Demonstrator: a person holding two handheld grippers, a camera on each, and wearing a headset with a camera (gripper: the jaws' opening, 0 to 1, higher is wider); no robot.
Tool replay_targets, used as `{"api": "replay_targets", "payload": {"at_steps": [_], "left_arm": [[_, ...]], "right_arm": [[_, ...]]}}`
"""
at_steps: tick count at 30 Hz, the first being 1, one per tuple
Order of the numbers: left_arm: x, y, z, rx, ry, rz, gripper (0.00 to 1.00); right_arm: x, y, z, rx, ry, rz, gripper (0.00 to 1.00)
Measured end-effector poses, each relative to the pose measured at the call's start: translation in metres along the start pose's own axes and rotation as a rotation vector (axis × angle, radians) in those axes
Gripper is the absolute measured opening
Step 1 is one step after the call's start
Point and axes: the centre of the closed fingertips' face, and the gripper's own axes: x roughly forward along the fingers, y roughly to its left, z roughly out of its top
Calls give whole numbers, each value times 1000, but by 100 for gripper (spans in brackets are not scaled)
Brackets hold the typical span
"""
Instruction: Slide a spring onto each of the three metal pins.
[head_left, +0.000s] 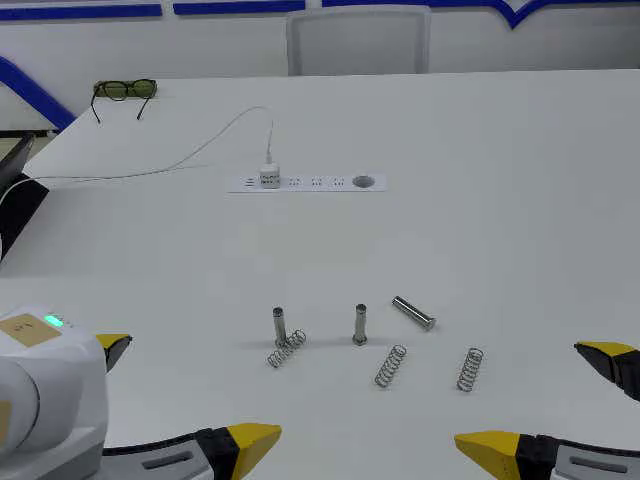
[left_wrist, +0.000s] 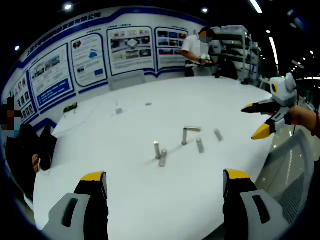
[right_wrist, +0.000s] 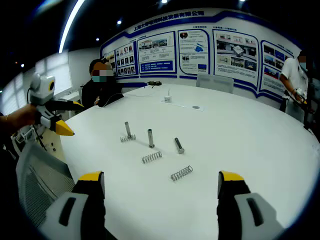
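At the near edge of the white table (head_left: 480, 200), the yellow-tipped left gripper (head_left: 185, 392) and yellow-tipped right gripper (head_left: 540, 395) are cut off below; the grey chair (head_left: 358, 40) loses its top.

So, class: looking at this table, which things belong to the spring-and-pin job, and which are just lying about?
For the job: left upright pin, middle upright pin, lying pin, left spring, middle spring, right spring.
Lying about: glasses, power strip, charger, chair.
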Motion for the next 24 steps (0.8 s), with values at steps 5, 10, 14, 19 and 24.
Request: {"api": "replay_targets", "payload": {"at_steps": [5,10,14,19,24], "left_arm": [[0,1,2,6,-2,5,97],[1,1,3,2,-1,4,96],[2,-1,3,2,-2,2,96],[3,-2,2,5,3,-1,97],[3,-2,0,12,12,-3,97]], "right_arm": [[-1,-6,11,117,-66,-10,93],[-1,-8,10,27,-31,-23,93],[-1,-6,10,26,-33,-13,95],[0,-4,8,19,-22,-9,95],[-1,-5,9,30,-26,-11,94]]}}
